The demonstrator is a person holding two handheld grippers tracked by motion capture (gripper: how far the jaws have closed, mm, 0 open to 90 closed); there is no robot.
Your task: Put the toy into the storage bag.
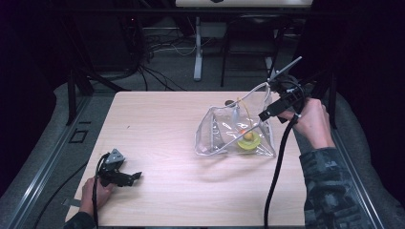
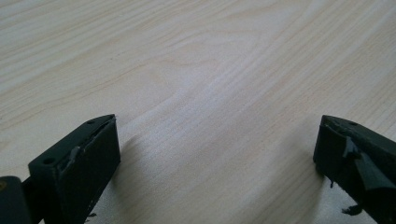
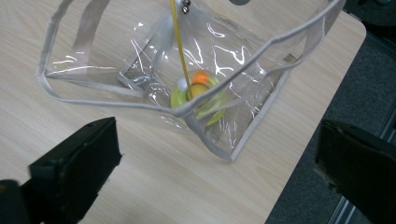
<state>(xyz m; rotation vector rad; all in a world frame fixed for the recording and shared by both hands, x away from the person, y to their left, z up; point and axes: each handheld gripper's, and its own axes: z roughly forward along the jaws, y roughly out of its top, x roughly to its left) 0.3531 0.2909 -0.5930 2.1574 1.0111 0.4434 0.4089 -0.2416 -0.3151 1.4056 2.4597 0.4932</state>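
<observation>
On the counter [image 1: 157,138]: 1 clear plastic bag [image 1: 224,136], w/ 1 yellow-green toy [image 1: 249,141] inside plus 1 thin yellow cord [image 3: 180,44]. The toy seems to carry 1 orange bit and 1 white bit, though blur makes that approx. Also 2 grippers: left gripper [image 1: 136,176], right gripper [image 1: 265,114], w/ 2 jaws each.

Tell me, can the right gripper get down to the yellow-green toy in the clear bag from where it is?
Probably yes. The right gripper is open above the clear bag, whose mouth gapes upward, and the yellow-green toy lies on its bottom. Only a thin yellow cord and the bag's rim cross the way down.
</observation>
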